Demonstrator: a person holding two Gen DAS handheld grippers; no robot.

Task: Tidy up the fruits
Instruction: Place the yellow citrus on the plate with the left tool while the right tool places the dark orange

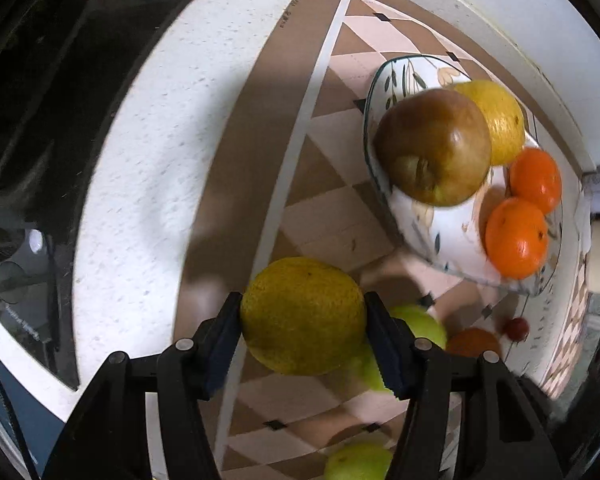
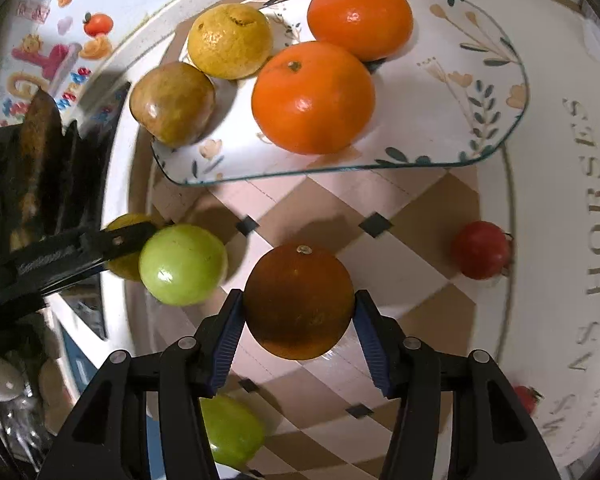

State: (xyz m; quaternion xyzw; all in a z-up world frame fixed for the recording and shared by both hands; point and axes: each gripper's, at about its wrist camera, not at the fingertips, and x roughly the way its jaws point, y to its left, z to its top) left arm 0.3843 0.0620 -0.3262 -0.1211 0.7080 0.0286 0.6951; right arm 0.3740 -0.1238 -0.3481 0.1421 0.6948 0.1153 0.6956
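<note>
My left gripper [image 1: 302,320] is shut on a yellow-green citrus [image 1: 300,316], both pads pressing its sides above the checkered mat [image 1: 328,236]. My right gripper [image 2: 299,308] is shut on a dark orange [image 2: 299,300] over the same mat [image 2: 416,216]. A floral plate [image 1: 444,240] [image 2: 480,80] carries a brownish apple [image 1: 432,146] [image 2: 172,104], a yellow citrus [image 1: 496,120] [image 2: 230,40] and two oranges [image 1: 516,236] [image 2: 312,98]. A finger of the left gripper [image 2: 80,248] shows at the left edge of the right wrist view.
Loose on the mat lie green apples [image 2: 182,264] [image 2: 232,430] [image 1: 358,460] and a small red fruit [image 2: 482,250] [image 1: 516,328]. A white textured surface [image 1: 148,160] and a dark glass panel [image 1: 40,120] lie left of the mat.
</note>
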